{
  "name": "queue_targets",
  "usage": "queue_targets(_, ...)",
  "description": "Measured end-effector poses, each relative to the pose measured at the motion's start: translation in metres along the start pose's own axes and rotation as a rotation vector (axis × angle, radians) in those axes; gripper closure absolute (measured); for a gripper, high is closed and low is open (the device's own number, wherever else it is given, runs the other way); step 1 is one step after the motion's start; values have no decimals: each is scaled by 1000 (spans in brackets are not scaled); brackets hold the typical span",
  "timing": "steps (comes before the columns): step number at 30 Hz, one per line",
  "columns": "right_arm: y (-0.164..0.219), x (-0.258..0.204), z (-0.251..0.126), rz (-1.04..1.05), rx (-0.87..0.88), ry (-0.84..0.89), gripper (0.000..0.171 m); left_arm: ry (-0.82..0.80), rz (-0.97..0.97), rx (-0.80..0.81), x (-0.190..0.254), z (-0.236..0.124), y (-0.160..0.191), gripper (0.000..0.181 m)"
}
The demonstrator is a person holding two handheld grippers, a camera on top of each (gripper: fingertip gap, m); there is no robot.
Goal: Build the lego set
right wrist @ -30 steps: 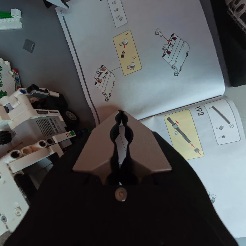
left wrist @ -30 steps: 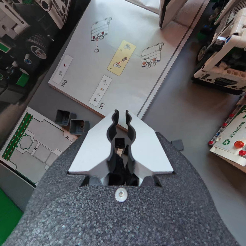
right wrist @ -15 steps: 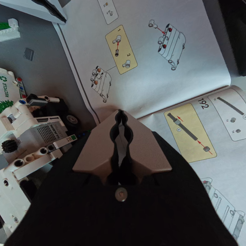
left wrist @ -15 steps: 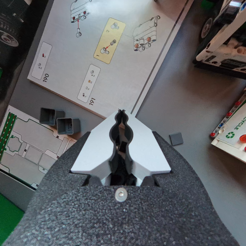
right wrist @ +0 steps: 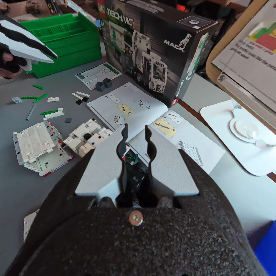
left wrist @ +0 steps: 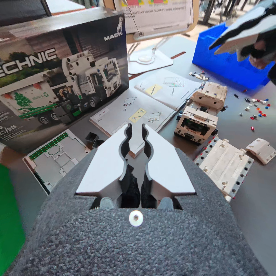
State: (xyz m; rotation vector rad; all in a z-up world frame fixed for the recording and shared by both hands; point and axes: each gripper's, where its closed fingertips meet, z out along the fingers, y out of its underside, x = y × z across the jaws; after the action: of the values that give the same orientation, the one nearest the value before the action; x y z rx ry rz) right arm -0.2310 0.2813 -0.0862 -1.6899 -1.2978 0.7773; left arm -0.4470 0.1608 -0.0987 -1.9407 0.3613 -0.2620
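My left gripper [left wrist: 136, 127] is open and empty, held above the table over the near edge of the open instruction booklet [left wrist: 134, 110]. My right gripper [right wrist: 135, 127] is open and empty above the booklet [right wrist: 131, 107]; it also shows at the top right of the left wrist view [left wrist: 246, 34]. The part-built white truck cab [left wrist: 198, 115] stands right of the booklet, with a white side panel assembly [left wrist: 224, 162] nearer. In the right wrist view the cab [right wrist: 88, 140] and panel assembly [right wrist: 37, 146] lie left of my fingers.
The set's box [left wrist: 62, 74] stands at the back left. A sticker sheet [left wrist: 55, 156] and two dark grey bin pieces [left wrist: 94, 139] lie before it. A blue bin [left wrist: 231, 67], a green bin [right wrist: 64, 41], loose small pieces [left wrist: 256, 107] and green and white strips [right wrist: 44, 103] surround the work area.
Both grippers rose from close over the booklet and tilted up to look across the table. Both went from shut half a second ago to open.
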Motion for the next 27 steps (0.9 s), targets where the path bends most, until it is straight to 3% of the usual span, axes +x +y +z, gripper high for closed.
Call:
queue_targets(1,7,-2,-10,12,40,23,150,-8,-18,45,0,-5,1,170)
queue_targets(5,45,-7,-25,91,32,63,149,-79,-70,180,-9,-17,7,172)
queue_targets(8,57,-9,-21,125,78,69,150,-110,-49,106,-19,-15,26,172)
queue_targets(11,70,-12,-17,104,18,56,146,-140,-20,55,-23,-17,33,168)
queue_targets(23,71,0,-22,103,48,104,148,-50,-55,-9,-3,1,48,169)
queue_targets(27,58,15,-54,56,77,223,147,-59,-15,7,2,-2,42,169)
